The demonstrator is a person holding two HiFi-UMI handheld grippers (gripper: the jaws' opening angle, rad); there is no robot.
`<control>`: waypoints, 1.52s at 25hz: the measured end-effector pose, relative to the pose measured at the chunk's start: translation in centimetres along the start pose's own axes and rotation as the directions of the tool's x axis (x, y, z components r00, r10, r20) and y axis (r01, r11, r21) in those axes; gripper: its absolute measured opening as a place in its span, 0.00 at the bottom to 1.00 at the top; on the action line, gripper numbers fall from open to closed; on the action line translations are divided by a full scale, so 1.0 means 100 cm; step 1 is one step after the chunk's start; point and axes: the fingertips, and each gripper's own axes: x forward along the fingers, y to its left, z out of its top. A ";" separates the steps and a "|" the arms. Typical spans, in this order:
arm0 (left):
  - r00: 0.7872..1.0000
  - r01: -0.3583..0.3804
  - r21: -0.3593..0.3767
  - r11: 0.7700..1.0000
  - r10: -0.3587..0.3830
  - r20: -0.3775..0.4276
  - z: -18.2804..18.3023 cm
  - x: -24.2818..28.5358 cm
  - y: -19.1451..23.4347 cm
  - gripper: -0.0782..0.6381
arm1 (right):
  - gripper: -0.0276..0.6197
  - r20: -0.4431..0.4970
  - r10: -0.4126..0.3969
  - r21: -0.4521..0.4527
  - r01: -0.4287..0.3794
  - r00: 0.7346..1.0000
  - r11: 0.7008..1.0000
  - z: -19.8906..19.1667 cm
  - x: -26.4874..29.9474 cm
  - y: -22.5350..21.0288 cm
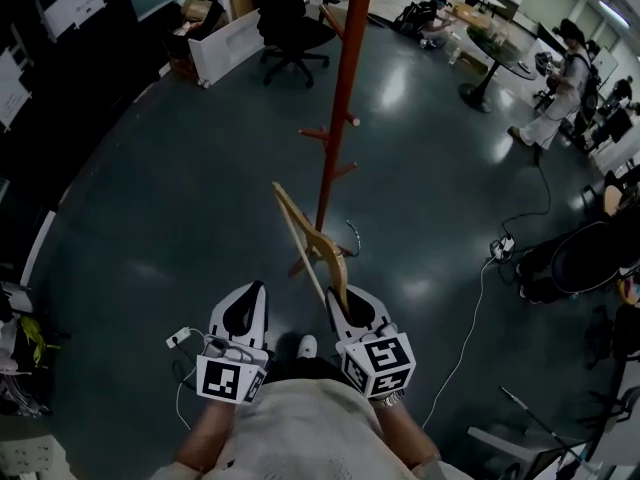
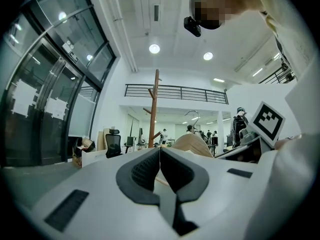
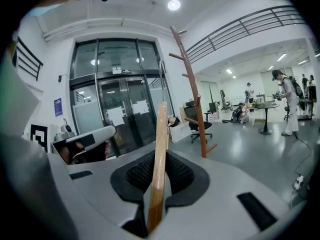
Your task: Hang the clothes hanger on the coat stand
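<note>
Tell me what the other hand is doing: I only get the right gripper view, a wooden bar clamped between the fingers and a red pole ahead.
Observer: The left gripper is shut and empty; its fingers meet with nothing between them.
Operator: Does my bar have a hook?
Observer: Yes. The head view shows a metal hook on the hanger, hanging on no peg of the coat stand.
</note>
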 end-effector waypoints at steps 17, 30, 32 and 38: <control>0.998 0.007 0.016 1.000 -0.008 0.062 0.025 0.049 0.019 0.13 | 0.15 -0.002 0.103 -0.040 -0.103 0.995 0.994 0.066 0.038 -0.032; 0.992 0.034 -0.040 0.999 -0.029 0.119 0.041 0.128 0.075 0.13 | 0.15 -0.016 0.184 -0.094 -0.185 0.983 0.978 0.177 0.095 -0.060; 0.993 0.033 -0.049 0.998 -0.027 0.113 0.040 0.140 0.086 0.13 | 0.15 -0.006 0.216 -0.068 -0.216 0.976 0.974 0.196 0.105 -0.064; 0.996 0.050 -0.040 0.998 -0.047 0.081 0.031 0.177 0.114 0.13 | 0.15 0.028 0.219 -0.138 -0.213 0.975 0.967 0.257 0.134 -0.081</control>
